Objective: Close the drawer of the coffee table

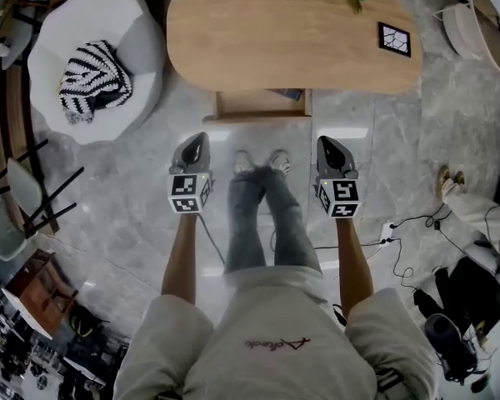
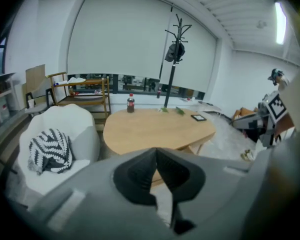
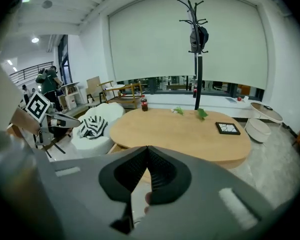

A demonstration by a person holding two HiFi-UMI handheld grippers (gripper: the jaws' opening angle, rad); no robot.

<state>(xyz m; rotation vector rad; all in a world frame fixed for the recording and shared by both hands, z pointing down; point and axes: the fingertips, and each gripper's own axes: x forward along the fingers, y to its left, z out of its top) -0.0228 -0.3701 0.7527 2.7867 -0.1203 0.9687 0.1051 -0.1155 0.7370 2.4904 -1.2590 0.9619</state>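
My left claw [image 1: 197, 142] is pressed together on nothing, over the floor near the table [image 1: 292, 44]. Ahead, between my two claws, the drawer [image 1: 262, 105] sticks out open from under the table's near edge. My right claw [image 1: 328, 142] is pressed together too, empty and apart from the drawer.

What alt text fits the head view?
Seen from above, a person holds the left gripper and right gripper, both shut, short of the coffee table, whose drawer stands open. A white armchair sits at left.
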